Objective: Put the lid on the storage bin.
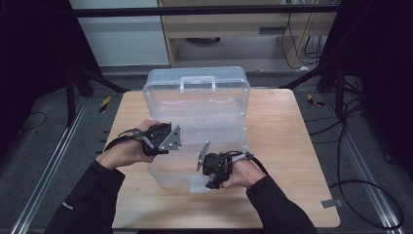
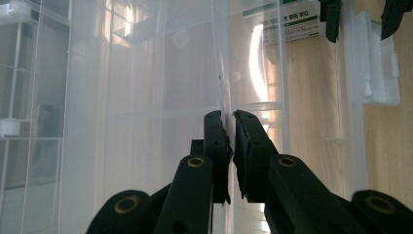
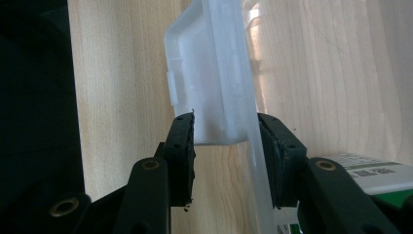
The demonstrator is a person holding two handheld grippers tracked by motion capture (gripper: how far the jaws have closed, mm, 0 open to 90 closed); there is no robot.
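A clear plastic storage box (image 1: 197, 161) stands on the wooden table (image 1: 292, 136), its lid (image 1: 197, 92) raised at the back with a handle (image 1: 197, 83) on top. My left gripper (image 1: 168, 138) comes in from the box's left side. In the left gripper view it (image 2: 230, 122) is shut on a thin clear wall (image 2: 221, 73) of the box, pinched edge-on between the pads. My right gripper (image 1: 208, 181) is at the box's front. Its pads (image 3: 225, 131) close on the white latch flap (image 3: 209, 87) and the front wall behind it.
A green-and-white label (image 3: 375, 170) shows through the box's floor. The right gripper's jaw tips (image 2: 360, 17) and the latch (image 2: 380, 63) appear at the top right of the left gripper view. Bare wood lies on both sides of the box; cables lie on the floor at the right.
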